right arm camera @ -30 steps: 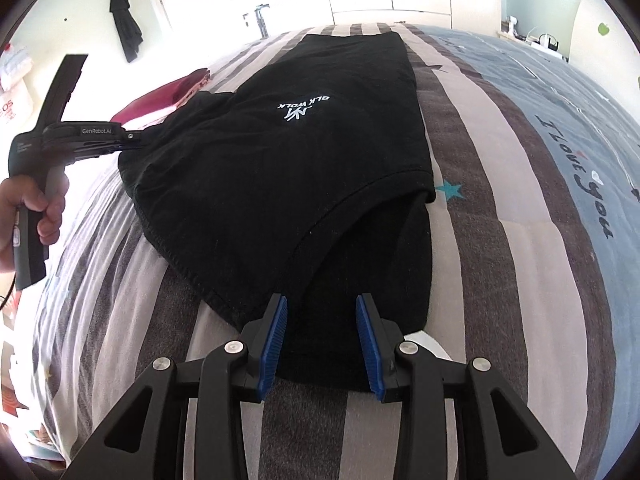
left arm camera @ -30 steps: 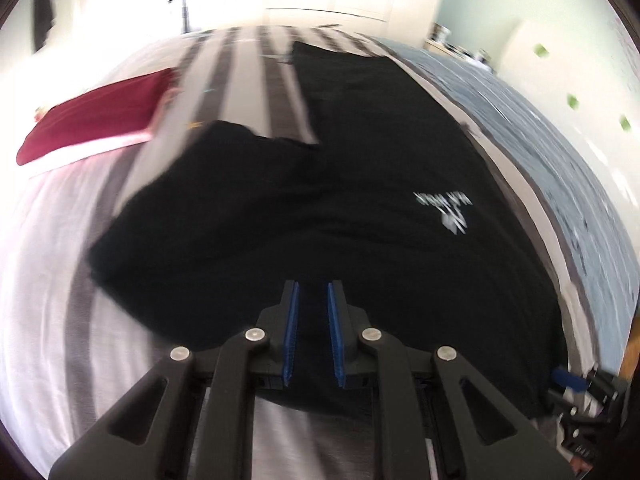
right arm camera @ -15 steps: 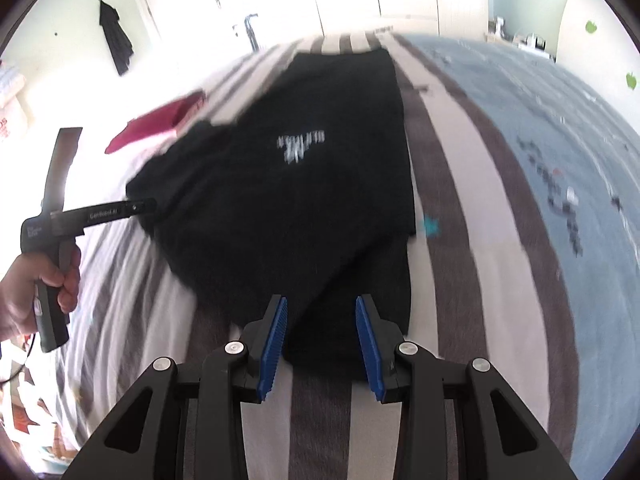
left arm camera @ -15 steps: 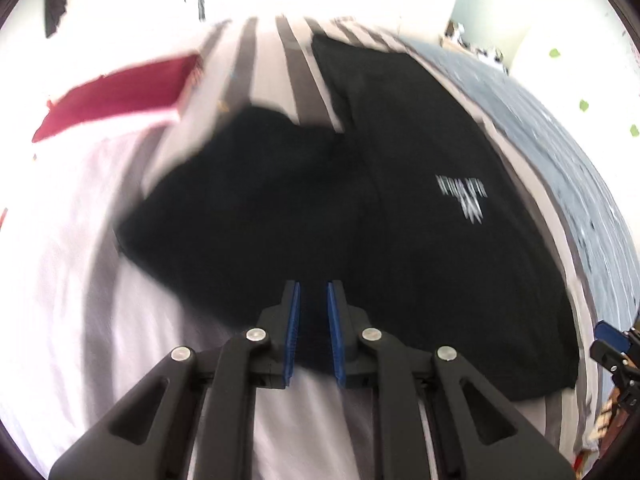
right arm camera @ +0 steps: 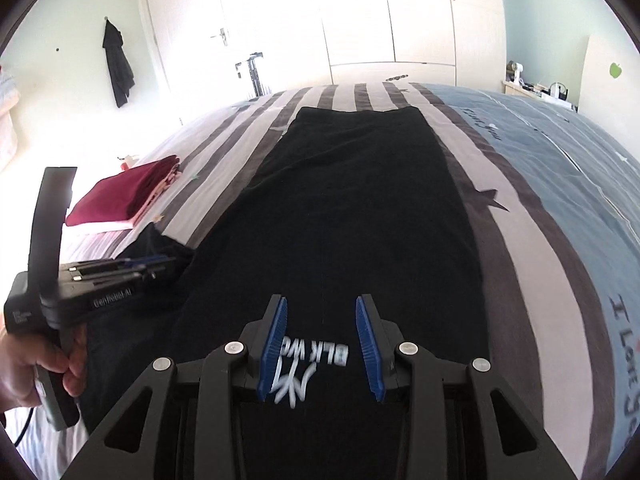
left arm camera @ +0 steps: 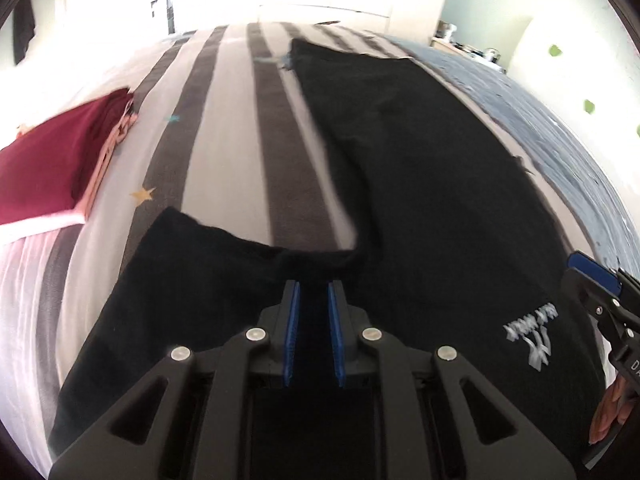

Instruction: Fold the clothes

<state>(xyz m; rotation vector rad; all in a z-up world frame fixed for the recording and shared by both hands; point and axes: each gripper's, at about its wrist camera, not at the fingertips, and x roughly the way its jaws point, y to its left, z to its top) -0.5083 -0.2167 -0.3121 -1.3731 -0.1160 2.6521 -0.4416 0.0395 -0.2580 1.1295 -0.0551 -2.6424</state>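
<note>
Figure: 2 wrist views of a fold in progress on a striped bedspread (right arm camera: 532, 264). The black T-shirt (right arm camera: 360, 208) runs lengthwise from the lower centre of the right wrist view to the upper centre, its white logo (right arm camera: 308, 372) lying between the pads at the bottom. One sleeve (left arm camera: 188, 280) spreads toward the lower left of the left wrist view.

The left gripper (left arm camera: 313, 332) has its blue pads close together with dark cloth between them; it appears clamped on the sleeve fabric. The right gripper (right arm camera: 321, 346) stands with jaws partly apart over the chest; whether it pinches cloth cannot be told, since the pads show a clear gap around the logo.

A folded maroon garment (right arm camera: 124, 196) rests at the left of the right wrist view, apart from the shirt.

Risks, as judged: the thin grip on the sleeve may slip if pulled quickly, leaving the fold skewed; dragging the sleeve could bunch the shirt body or shift its straight right edge; a wide sweep leftward might disturb the maroon stack.
</note>
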